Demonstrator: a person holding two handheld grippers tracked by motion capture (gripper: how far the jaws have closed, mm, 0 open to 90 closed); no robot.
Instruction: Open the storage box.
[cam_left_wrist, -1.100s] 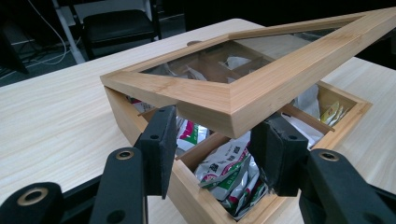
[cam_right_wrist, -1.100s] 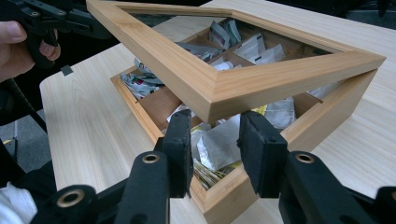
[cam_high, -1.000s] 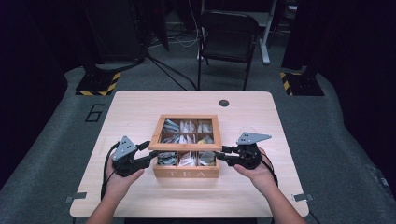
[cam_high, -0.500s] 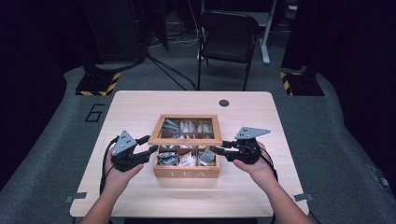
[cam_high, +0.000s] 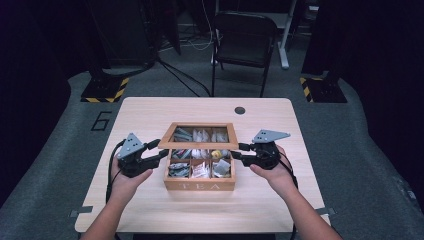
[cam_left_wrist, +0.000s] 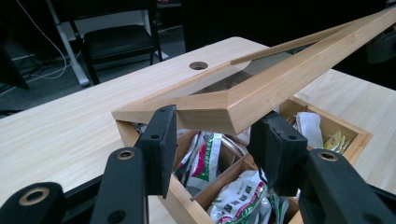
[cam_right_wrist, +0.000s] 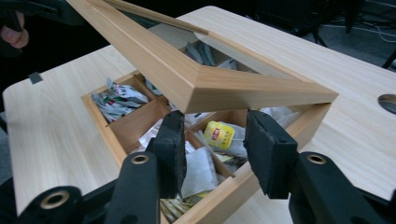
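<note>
**High view: 1 tea box with its lid lifted between 2 grippers**

In the high view there is 1 wooden tea box (cam_high: 200, 170) on 1 light wooden table (cam_high: 150, 115), with 1 black chair (cam_high: 243, 37) behind the table. The box has the word TEA on its front wall, which faces the person, and its long axis runs from one gripper to the other. Inside I count 2 rows of 3 compartments, so 6, all holding tea bags (cam_right_wrist: 219, 135) in paper packets.

The box has 1 lid (cam_high: 198, 136), a wooden frame with a glass pane. It is raised at the front and tilted up, with the back edge low over the box.

There are 2 grippers. The left gripper (cam_high: 154, 154) is at the left front corner of the lid. In the left gripper view, the corner of the lid sits between the 2 black jaws, which are spread, one on each side of it. The right gripper (cam_high: 240, 151) is at the right front corner. In the right gripper view, its 2 jaws are also spread, and the lid corner is just above and between them.

I cannot tell if the pads touch the wood.
</note>
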